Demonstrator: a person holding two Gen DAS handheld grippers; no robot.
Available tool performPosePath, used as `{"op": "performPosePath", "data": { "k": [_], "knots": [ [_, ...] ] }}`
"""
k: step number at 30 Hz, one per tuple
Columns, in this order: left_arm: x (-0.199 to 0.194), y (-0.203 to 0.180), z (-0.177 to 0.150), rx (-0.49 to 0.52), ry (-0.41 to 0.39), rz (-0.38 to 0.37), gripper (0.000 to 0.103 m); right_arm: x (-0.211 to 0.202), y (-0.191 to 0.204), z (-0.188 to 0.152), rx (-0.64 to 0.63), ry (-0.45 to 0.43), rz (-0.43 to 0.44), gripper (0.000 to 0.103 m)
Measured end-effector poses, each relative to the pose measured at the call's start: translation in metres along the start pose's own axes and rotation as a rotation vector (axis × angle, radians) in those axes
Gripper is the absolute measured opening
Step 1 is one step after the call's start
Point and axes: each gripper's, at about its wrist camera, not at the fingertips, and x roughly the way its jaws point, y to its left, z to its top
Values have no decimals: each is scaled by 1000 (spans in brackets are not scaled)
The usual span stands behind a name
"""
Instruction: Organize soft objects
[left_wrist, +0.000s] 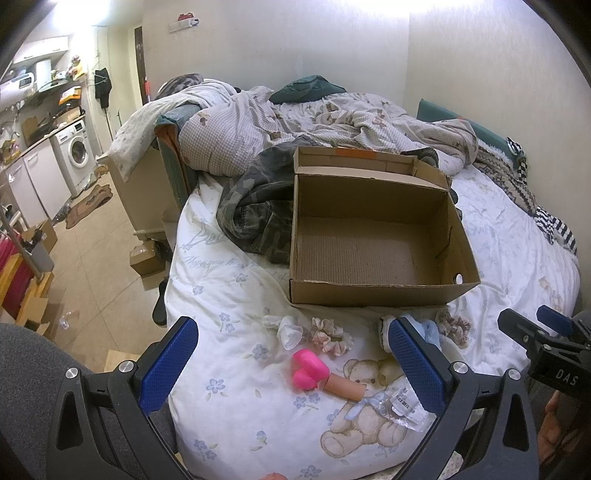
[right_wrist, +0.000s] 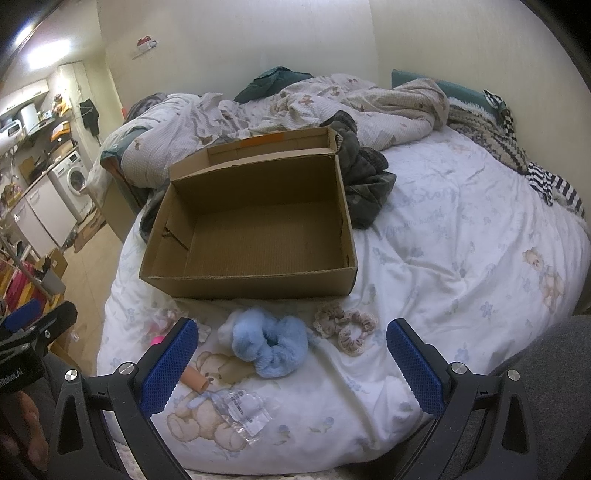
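Note:
An empty cardboard box (left_wrist: 384, 291) sits open on the bed; it also shows in the right wrist view (right_wrist: 243, 284). In front of it lie a pink heart-shaped soft toy (left_wrist: 309, 369), a white scrunchie (left_wrist: 286, 328), a pale pink scrunchie (left_wrist: 330, 334) and a floral one (left_wrist: 453, 325). The right wrist view shows a fluffy blue scrunchie (right_wrist: 271, 343) and two lacy scrunchies (right_wrist: 345, 326). My left gripper (left_wrist: 291, 358) is open above the pink toy. My right gripper (right_wrist: 291, 354) is open above the blue scrunchie.
A camouflage garment (left_wrist: 255, 206) lies left of the box. A crumpled duvet (left_wrist: 295, 122) fills the back of the bed. A clear plastic wrapper (right_wrist: 243, 410) and a tan tube (right_wrist: 197, 380) lie near the front edge. The floor and a washing machine (left_wrist: 75, 155) are at left.

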Motion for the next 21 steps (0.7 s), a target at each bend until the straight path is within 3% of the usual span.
{"op": "performPosePath", "data": {
  "k": [11, 15, 21],
  "knots": [
    [-2, -1, 0, 3, 1, 4, 103, -1, 1, -1, -7, 3, 15, 103],
    [1, 2, 2, -11, 20, 6, 103, 0, 1, 6, -7, 37, 57, 103],
    [36, 22, 2, -57, 153, 69, 103, 16, -2, 15, 26, 121, 119, 103]
  ]
}}
